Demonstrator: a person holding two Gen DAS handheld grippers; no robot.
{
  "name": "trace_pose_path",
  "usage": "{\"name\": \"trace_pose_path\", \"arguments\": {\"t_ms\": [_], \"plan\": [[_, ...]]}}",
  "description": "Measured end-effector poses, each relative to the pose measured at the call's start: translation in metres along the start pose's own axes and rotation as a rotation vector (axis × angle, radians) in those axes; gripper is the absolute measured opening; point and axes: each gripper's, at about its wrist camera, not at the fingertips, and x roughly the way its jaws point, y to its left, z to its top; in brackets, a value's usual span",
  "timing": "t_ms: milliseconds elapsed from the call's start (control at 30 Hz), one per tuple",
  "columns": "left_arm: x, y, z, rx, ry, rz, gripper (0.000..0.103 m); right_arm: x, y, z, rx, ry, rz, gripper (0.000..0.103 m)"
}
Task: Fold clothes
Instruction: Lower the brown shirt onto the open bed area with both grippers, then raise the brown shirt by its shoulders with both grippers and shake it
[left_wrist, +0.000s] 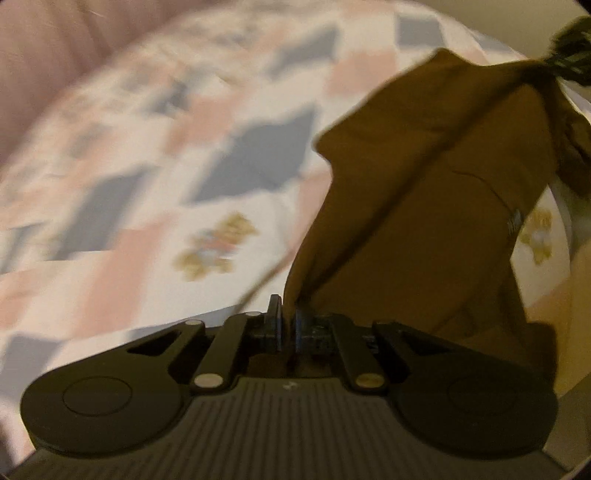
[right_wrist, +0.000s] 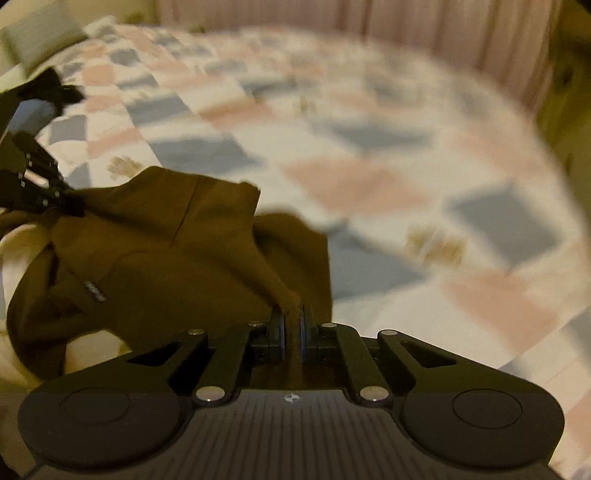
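Tension across the brown cotton garment (left_wrist: 417, 206) should stay even during this lift, judging by the taut fold line between the two grips; raise both corners level so the cloth hangs flat before it is laid back on the patchwork quilt of pink, grey and white squares (left_wrist: 147, 184) on the bed. Left tool (left_wrist: 289, 325): jaws nearly closed, pinching a gathered edge of the garment, which fans out ahead and to its right. Right tool (right_wrist: 291, 328): jaws likewise nearly closed on a bunched corner, the garment spreading ahead and to its left, clear of the quilt there.
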Motion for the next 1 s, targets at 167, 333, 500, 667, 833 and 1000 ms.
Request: {"name": "trace_pose_path", "arguments": {"t_ms": [167,333,500,667,833,1000], "plan": [[-0.103,-0.026,-0.018,-0.106,-0.123,0.258,0.007,-0.078,0.042,-0.018,-0.116,-0.172,-0.162,0.006],[-0.191,-0.051,-0.011,-0.097,-0.288,0.518,0.007,-0.145,0.074,0.003,-0.230,-0.410,-0.307,0.005],[-0.285,-0.047,0.010,-0.068,-0.491,0.692,0.007,-0.227,0.092,0.041,-0.315,-0.641,-0.441,0.005],[-0.379,-0.041,0.012,0.015,-0.660,0.811,0.007,-0.297,0.122,0.061,-0.350,-0.804,-0.564,0.005],[-0.453,-0.033,-0.003,0.098,-0.752,0.884,0.007,-0.354,0.158,0.080,-0.344,-0.903,-0.635,0.005],[-0.505,-0.025,-0.022,0.173,-0.790,0.930,0.007,-0.391,0.194,0.088,-0.385,-0.941,-0.679,0.005]]}}
